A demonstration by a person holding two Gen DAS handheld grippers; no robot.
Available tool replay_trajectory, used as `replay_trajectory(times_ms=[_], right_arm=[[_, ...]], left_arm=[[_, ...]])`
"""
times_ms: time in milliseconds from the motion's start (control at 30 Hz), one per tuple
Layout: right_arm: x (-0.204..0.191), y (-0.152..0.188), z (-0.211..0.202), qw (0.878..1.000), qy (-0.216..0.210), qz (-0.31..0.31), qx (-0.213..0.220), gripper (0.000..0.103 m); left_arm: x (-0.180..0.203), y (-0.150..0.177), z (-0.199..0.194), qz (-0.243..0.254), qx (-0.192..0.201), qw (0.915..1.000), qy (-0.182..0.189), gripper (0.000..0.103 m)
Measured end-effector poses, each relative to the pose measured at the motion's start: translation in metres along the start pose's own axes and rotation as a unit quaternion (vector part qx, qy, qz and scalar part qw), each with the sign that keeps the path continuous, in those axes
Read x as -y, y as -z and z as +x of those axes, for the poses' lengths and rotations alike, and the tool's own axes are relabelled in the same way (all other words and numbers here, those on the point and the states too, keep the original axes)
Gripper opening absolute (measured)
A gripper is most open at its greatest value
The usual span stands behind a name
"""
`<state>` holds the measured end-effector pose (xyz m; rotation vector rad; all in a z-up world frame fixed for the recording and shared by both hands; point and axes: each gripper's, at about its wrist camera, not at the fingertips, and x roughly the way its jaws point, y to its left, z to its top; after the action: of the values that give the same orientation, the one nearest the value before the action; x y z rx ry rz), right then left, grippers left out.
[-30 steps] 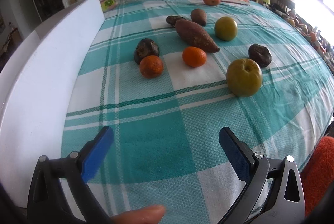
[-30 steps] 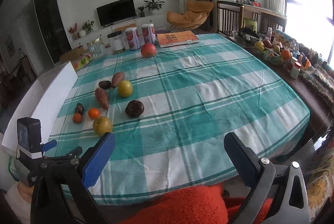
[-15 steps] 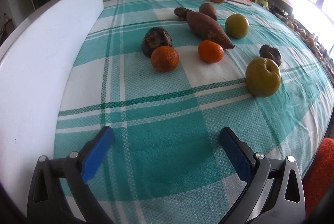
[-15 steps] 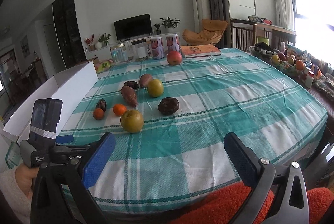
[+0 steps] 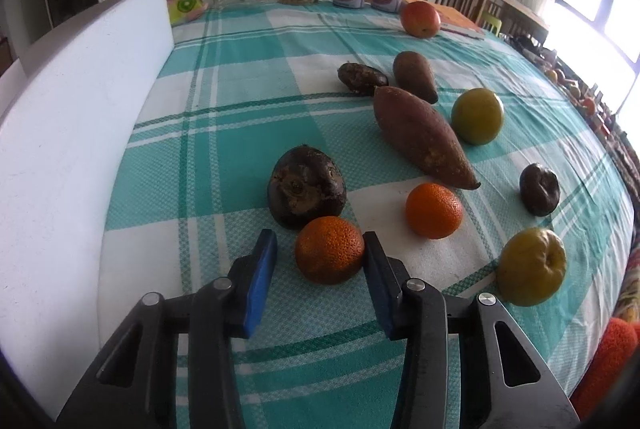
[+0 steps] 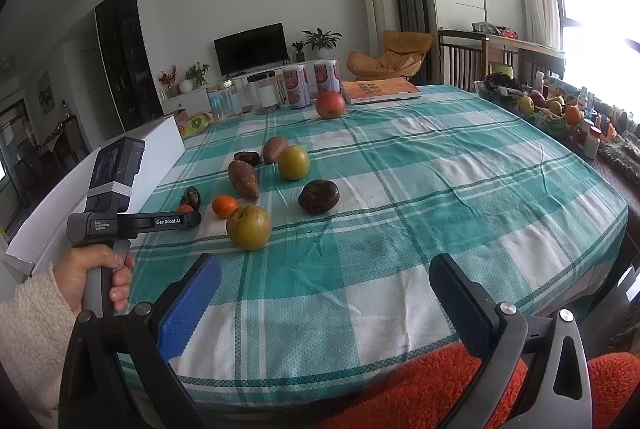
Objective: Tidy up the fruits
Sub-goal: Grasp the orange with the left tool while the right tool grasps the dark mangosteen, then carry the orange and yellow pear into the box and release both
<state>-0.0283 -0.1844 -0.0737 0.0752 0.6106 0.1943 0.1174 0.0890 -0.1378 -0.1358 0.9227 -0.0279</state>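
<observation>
Straddling near orange [image 5: 329, 249], L gripper [image 5: 320, 261] half open, right pad touching fruit, left pad w/ gap; orange on desk [image 5: 224, 133] by dark fruit [image 5: 306, 185]. R view: R gripper [image 6: 324, 305] wide open, empty, over desk edge.

"GenRobot.AI" on the left claw [image 6: 192, 219] (side arm).

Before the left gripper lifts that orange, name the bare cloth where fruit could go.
Free: the checked cloth between the white box wall and the dark fruit; also the wide stretch right of the dark round fruit. Crowded: around the sweet potato.
</observation>
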Motion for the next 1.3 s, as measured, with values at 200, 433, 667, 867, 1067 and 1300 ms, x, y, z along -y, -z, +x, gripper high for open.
replay_trajectory(times_ms=[200,433,667,867,1067,1300], right_arm=[[0.03,-0.017,0.029,0.994,-0.07,0.058,-0.066,0.103],[0.048,-0.07,0.14,0.98,-0.062,0.052,-0.184,0.098],[0.001,-0.08,0.218,0.97,-0.061,-0.035,-0.232,0.066],[0.016,-0.076,0.211,0.966,-0.05,-0.019,-0.254,0.048],[0.047,-0.076,0.197,0.967,-0.049,0.045,-0.248,0.049],[0.047,-0.082,0.172,0.975,-0.053,0.07,-0.206,0.077]], left_arm=[[-0.003,0.015,-0.021,-0.014,0.002,0.9996,0.025,0.03],[0.007,0.038,-0.056,-0.016,0.007,0.9977,0.066,0.03],[0.004,0.037,-0.097,-0.018,0.021,0.9968,0.075,0.03],[-0.018,0.033,-0.14,-0.032,0.052,0.9949,0.08,0.03],[-0.045,0.027,-0.166,-0.058,0.083,0.9925,0.069,0.03],[-0.063,0.032,-0.174,-0.078,0.089,0.9907,0.066,0.03]])
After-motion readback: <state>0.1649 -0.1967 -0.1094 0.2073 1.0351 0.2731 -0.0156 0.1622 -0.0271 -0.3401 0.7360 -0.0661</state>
